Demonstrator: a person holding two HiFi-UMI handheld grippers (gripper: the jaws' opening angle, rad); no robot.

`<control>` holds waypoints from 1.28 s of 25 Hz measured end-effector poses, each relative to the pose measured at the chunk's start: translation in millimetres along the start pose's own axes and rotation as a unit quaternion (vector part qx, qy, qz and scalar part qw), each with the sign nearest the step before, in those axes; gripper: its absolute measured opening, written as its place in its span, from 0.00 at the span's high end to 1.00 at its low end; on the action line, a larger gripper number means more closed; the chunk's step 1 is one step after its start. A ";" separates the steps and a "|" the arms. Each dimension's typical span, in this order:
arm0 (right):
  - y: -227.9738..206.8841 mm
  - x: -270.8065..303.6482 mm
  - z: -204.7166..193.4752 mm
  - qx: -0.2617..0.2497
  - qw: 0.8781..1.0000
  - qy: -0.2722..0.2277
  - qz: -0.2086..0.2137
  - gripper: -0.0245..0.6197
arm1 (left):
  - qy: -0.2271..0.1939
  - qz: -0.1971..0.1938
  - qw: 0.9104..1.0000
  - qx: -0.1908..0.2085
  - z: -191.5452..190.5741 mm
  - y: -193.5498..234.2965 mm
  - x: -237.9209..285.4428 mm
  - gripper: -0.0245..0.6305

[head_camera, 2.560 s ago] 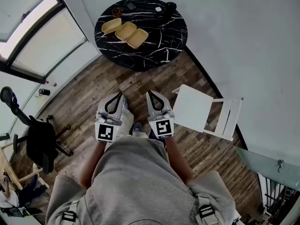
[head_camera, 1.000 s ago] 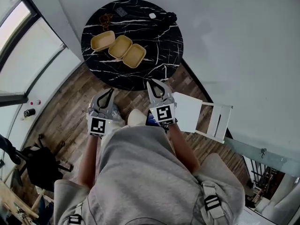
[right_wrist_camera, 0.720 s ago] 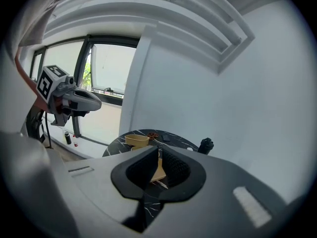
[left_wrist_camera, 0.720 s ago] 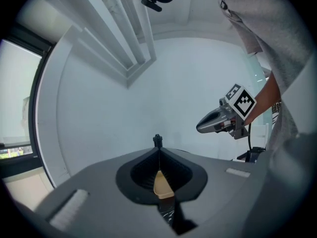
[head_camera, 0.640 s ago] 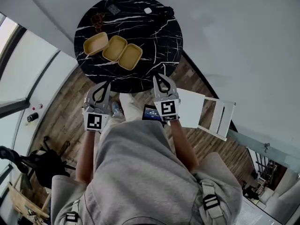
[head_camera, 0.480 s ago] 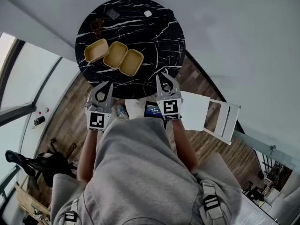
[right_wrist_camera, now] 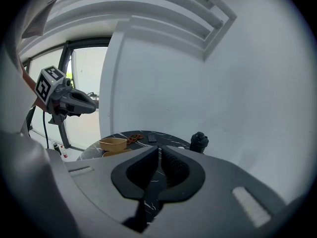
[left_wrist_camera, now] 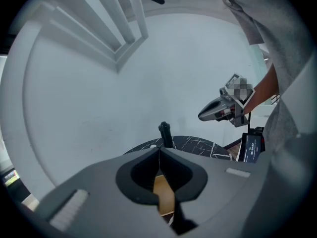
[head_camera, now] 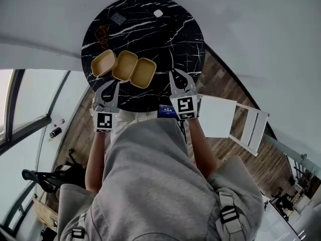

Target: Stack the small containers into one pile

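Containers [head_camera: 125,65], three tan ones touching in a row, sit on the black table [head_camera: 165,39], front-left part. Left gripper [head_camera: 113,84] is at the near rim just below them, jaws shut, empty. Right gripper [head_camera: 173,73] is just right of the row, jaws barely apart, empty too. Loads of bare marble behind.

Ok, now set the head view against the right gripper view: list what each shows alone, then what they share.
Head view only: all three tan containers side by side in a row, and the white folding chair.
Right gripper view only: a black lumpy object at the table's edge, and the right gripper with its jaws a narrow slit apart and nothing between them.
Both: the black marble table, the left gripper, the reddish-brown item, and at least one container.
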State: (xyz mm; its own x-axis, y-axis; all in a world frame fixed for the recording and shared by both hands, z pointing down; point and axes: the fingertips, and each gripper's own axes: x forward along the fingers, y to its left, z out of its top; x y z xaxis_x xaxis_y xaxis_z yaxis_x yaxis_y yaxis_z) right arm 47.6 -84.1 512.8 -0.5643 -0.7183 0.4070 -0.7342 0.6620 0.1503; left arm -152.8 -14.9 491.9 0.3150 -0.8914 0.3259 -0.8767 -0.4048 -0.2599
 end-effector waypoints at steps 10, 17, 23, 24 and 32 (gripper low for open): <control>-29.7 13.1 -19.7 0.018 0.997 0.041 -0.064 0.92 | 0.140 -0.023 0.989 -0.035 -115.9 33.6 68.8 0.92; -30.5 10.1 -27.8 0.021 0.996 0.064 -0.066 0.92 | 0.212 -0.036 0.974 -0.064 -166.5 46.9 103.9 0.83; -44.4 -1.4 -35.4 0.028 0.995 0.071 -0.069 0.92 | 0.259 -0.057 0.960 -0.086 -199.5 34.0 123.4 0.78; -45.4 -2.1 -37.9 0.028 0.995 0.072 -0.067 0.92 | 0.262 -0.059 0.959 -0.088 -201.8 31.4 126.4 0.78; -52.4 -4.1 -45.9 0.027 0.995 0.072 -0.055 0.92 | 0.300 -0.036 0.950 -0.080 -213.2 27.7 132.1 0.82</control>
State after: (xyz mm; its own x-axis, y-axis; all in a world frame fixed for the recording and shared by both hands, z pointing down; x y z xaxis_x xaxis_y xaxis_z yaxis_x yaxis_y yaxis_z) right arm 105.7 -106.1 544.6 -0.4214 -0.7453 0.5167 -0.8105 0.5651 0.1541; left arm -213.0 -100.5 721.6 0.1535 -0.5662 0.8098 -0.9197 -0.3815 -0.0924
